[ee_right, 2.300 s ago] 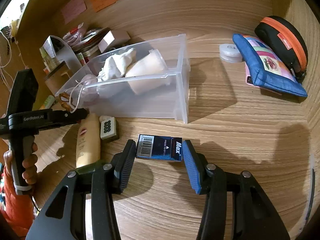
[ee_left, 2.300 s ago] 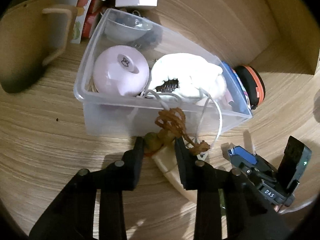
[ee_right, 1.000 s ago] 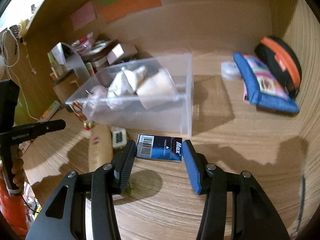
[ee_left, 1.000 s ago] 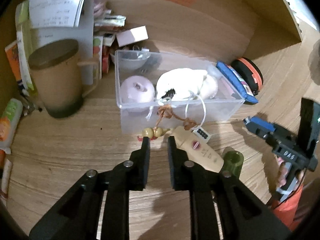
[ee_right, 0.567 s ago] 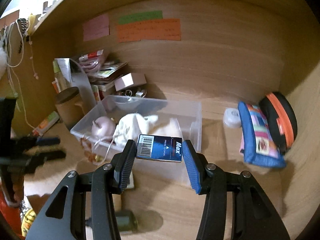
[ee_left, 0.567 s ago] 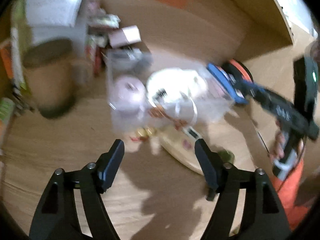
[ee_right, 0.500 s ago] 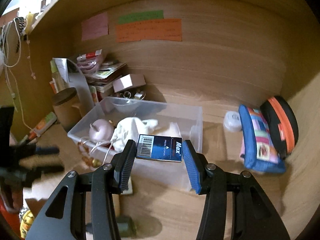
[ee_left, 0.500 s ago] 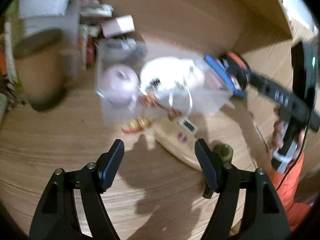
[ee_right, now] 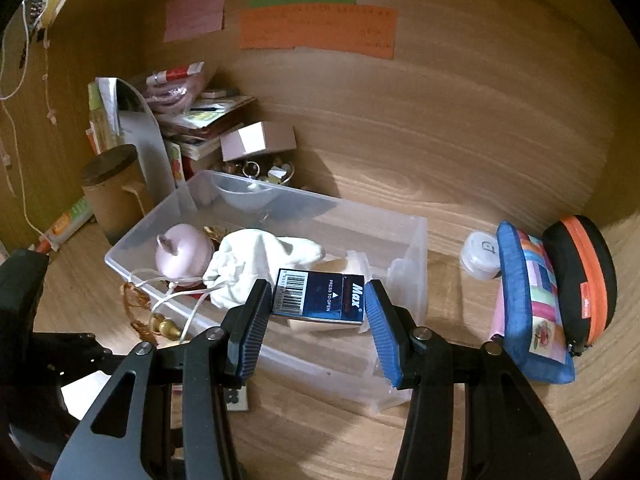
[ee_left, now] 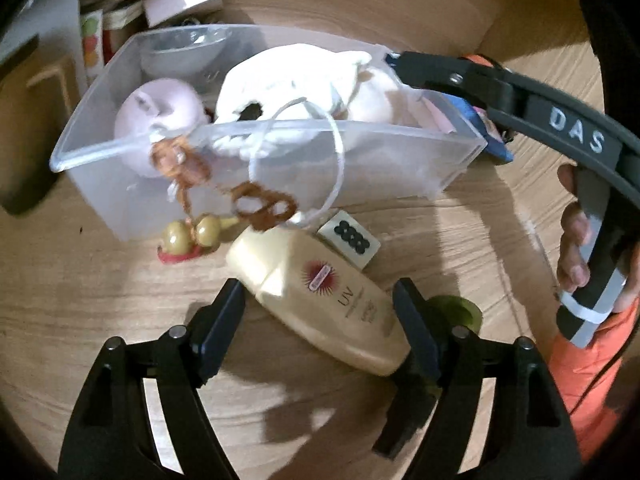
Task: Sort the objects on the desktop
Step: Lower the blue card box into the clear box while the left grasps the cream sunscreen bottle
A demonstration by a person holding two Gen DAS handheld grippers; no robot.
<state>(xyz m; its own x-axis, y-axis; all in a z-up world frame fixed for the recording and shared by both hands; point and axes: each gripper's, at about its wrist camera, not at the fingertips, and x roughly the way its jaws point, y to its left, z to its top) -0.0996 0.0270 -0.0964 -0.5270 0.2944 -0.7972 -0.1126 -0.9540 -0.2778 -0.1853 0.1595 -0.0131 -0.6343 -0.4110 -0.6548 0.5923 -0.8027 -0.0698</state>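
Note:
My right gripper (ee_right: 318,322) is shut on a dark blue Max staple box (ee_right: 320,297) and holds it above the near wall of the clear plastic bin (ee_right: 352,364). The bin holds a pink round item (ee_right: 182,254), a white cloth (ee_right: 256,262) and a bowl. My left gripper (ee_left: 320,312) is open, its jaws either side of a cream UV lotion bottle (ee_left: 320,300) lying on the desk in front of the bin (ee_left: 360,164). A mahjong tile (ee_left: 349,245) and a beaded brown cord charm (ee_left: 188,236) lie beside the bottle.
A green cap (ee_left: 452,314) lies right of the bottle. A blue pouch (ee_right: 532,304), a black-orange case (ee_right: 580,276) and a small white jar (ee_right: 480,254) sit right of the bin. A brown mug (ee_right: 114,192), books and a pink box (ee_right: 258,140) stand at the back left.
My right gripper lifted the staple box off the desk and carried it over the bin. My left gripper let go of the cord charm, opened wide and moved over the lotion bottle.

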